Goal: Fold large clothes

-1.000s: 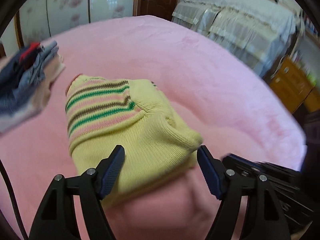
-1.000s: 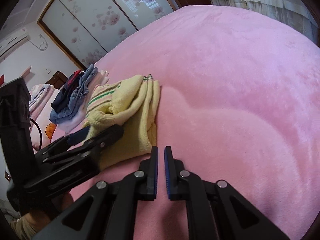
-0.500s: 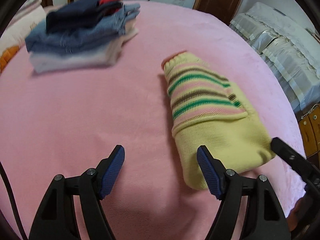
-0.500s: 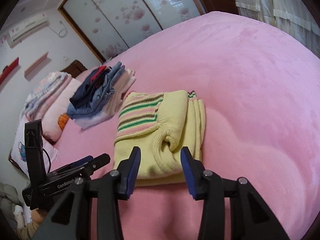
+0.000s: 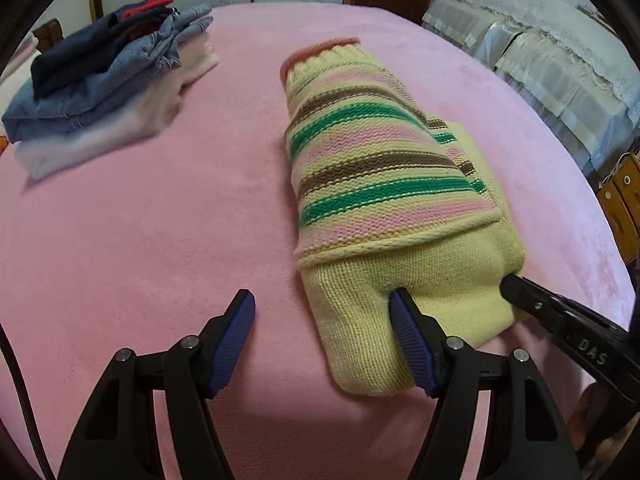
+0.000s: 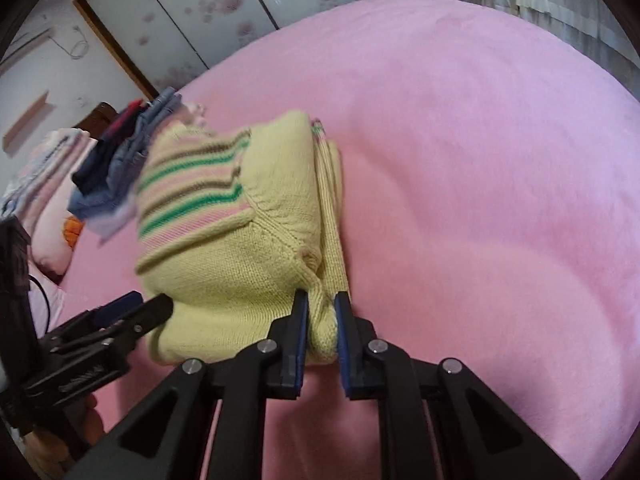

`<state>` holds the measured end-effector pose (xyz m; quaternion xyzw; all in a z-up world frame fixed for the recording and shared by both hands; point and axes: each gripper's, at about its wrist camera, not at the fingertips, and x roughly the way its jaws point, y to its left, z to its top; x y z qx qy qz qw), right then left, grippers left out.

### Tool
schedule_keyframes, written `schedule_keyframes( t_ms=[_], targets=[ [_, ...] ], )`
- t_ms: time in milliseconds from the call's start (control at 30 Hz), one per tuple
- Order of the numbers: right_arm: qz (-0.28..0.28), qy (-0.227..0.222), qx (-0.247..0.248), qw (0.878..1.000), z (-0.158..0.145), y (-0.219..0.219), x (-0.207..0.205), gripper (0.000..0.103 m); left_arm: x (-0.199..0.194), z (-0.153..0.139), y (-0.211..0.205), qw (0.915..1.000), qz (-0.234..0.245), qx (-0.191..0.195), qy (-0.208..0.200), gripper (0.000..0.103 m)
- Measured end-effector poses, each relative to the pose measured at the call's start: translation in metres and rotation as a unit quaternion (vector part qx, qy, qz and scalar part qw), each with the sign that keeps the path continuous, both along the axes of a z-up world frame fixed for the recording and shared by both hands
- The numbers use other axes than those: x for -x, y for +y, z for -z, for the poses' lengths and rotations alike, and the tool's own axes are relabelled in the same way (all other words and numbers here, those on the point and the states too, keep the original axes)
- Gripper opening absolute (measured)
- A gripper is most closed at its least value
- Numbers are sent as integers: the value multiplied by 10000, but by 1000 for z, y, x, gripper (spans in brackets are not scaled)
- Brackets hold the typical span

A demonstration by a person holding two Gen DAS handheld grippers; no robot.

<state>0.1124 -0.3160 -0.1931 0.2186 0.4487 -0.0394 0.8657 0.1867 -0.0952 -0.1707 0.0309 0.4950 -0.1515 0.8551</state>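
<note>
A folded yellow knit sweater point(image 5: 384, 184) with green, pink and brown stripes lies on the pink bed cover point(image 5: 160, 220); it also shows in the right wrist view point(image 6: 240, 240). My left gripper point(image 5: 322, 312) is open, its right finger against the sweater's near end, its left finger over bare cover. My right gripper point(image 6: 322, 308) is shut on the sweater's near right corner. The right gripper also shows in the left wrist view point(image 5: 560, 320) at the sweater's near right edge.
A stack of folded clothes point(image 5: 100, 76), jeans and dark items on pale ones, sits at the far left of the bed. A second bed with a white cover point(image 5: 560, 40) stands to the right. Pillows point(image 6: 44, 184) lie at the left.
My right gripper moved in and closed on the sweater's near corner. My left gripper shifted nearer the sweater's end and stayed open.
</note>
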Motion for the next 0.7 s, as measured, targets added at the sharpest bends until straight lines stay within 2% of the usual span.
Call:
schedule_keyframes(
  t_ms=[133,200,367,467,600,667,700],
  targets=[
    [-1,-59,39,10000,-8,3,1,16,0,-8,6,9999,29,75,77,68],
    [-14,-43,-77,10000,-15,0,1,22,0,-17,10,9998,90,104,122,68],
    [-218,-478,4,9986,-55,-6,-2,34,-14,-44,26,9976,204,651,96,69],
    [-264,-615,-27,9978,-70,-13,-21,35,-35,-51,35,9962,24,866,88,69],
    [-359,-523,-51,9980,-67,-22,-64,35,-69,-47,43,9941,-230,1050,175,68],
    [-385,-348,-196,9985,-55,-24,-85,35,-83,-42,42,9931,-302,1107,221,59],
    [-365,-229,-280,9987,-48,-27,-97,35,-89,-39,40,9933,-293,1086,246,58]
  ],
)
